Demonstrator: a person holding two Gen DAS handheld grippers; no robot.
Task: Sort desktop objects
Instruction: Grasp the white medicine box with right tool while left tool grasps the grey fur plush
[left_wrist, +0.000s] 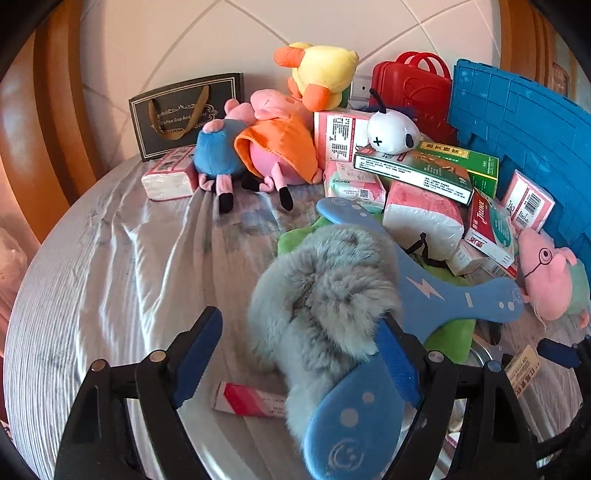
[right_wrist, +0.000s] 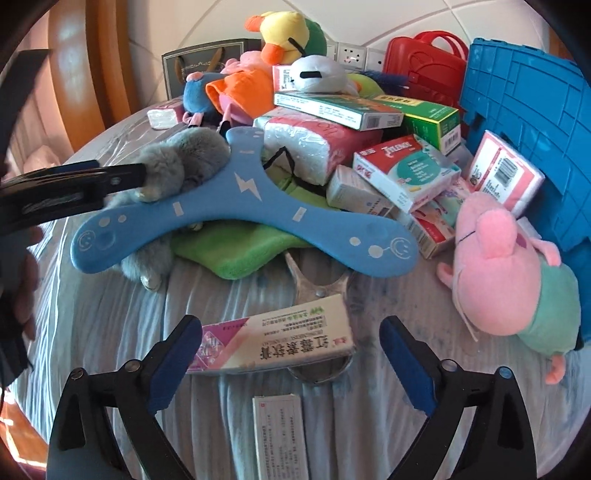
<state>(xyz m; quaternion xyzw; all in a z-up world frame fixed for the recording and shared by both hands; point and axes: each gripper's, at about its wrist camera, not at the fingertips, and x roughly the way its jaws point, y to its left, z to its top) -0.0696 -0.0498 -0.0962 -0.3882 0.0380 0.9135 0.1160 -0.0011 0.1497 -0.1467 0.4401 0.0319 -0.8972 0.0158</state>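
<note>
Grey fur plush sits between the left gripper jaws, which stand wide; its right pad touches the fur and the blue three-armed boomerang lying across it, though whether it grips anything I cannot tell. Right gripper jaws are spread wide, holding nothing, with a pink-and-white medicine box lying between them on metal tongs. Far behind, tissue packs, boxes and pig plushes pile on the table, draped in striped cloth, beside a blue crate at right.
</note>
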